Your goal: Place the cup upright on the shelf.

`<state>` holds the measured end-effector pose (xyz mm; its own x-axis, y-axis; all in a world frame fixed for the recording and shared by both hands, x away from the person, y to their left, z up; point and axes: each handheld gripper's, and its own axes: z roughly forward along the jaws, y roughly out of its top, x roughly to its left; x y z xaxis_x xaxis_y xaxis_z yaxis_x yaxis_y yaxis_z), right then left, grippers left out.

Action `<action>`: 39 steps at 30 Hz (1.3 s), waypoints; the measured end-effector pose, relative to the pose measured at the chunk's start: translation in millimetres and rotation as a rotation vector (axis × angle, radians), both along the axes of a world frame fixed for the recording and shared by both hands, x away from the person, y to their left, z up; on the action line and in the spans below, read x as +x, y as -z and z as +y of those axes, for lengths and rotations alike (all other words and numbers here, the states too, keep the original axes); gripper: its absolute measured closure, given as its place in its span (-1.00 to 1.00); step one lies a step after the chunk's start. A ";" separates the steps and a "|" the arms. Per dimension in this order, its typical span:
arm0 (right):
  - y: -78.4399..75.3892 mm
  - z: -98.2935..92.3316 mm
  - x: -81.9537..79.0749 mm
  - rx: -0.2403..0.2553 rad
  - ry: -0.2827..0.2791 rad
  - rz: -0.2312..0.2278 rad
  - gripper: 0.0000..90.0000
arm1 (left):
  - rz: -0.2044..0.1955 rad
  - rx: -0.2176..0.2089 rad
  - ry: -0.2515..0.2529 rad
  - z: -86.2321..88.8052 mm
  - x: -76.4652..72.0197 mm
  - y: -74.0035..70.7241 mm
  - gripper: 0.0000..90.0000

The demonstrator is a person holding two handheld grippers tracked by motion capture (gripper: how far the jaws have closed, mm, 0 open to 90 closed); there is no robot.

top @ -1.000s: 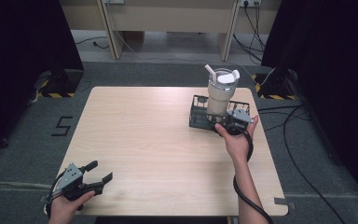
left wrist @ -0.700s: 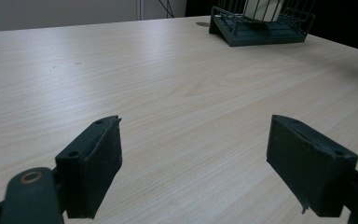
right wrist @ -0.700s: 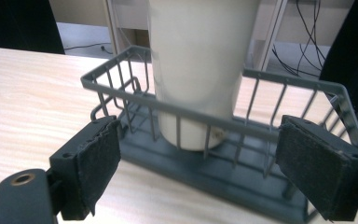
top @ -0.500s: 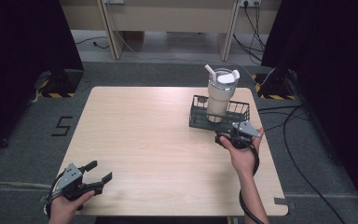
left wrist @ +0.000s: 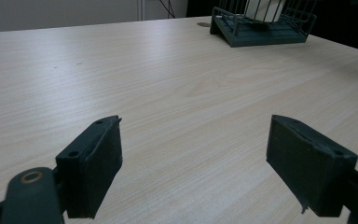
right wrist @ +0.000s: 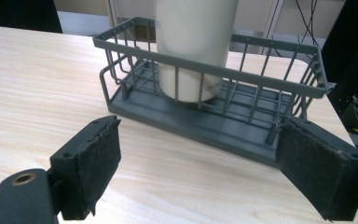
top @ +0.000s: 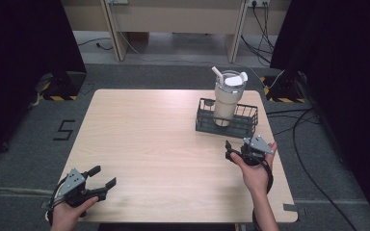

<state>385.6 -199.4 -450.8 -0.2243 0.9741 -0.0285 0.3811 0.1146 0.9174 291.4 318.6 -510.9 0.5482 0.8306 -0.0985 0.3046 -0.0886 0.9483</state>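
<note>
Tumbler: a tall cream insulated tumbler (top: 225,101) with a clear lid and white straw stands upright inside the dark grey wire basket (top: 206,123), at the table's far right.

High view, basket: the basket sits flat on the light wooden table (top: 164,144), the tumbler toward its left half, the right half bare.

High view, right gripper: the right gripper (top: 235,150) is held just in front of the basket, apart from it, jaws spread and holding nothing.

High view, left gripper: the left gripper (top: 103,179) rests near the front left corner of the table, well apart from the basket, jaws spread wide and empty.

Left gripper view: both black pads (left wrist: 100,165) stand wide over bare wood; the basket (left wrist: 265,32) shows far off at the top edge with the tumbler's base (left wrist: 263,8) in it.

Right gripper view: the jaws are wide open on either side of the basket's near wall (right wrist: 205,70) but short of it; the tumbler (right wrist: 193,46) stands upright on the basket floor behind the wires.

Progress, as I judge it: the tumbler looks seated in the basket and nothing is gripped, so the placing appears done; what is left seems only to clear the right gripper away.
</note>
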 end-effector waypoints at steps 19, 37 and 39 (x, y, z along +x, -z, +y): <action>7.6 -17.2 -31.8 -0.001 0.017 0.016 -0.67 | -0.003 0.000 -0.006 0.7 -0.4 -0.3 -0.60; 20.2 -34.5 -56.0 0.001 0.049 0.032 -0.67 | -0.003 -0.001 -0.010 0.5 -0.5 -0.1 -0.60; 21.5 -36.3 -58.5 0.002 0.054 0.036 -0.67 | -0.002 0.000 -0.010 0.5 -0.6 -0.1 -0.60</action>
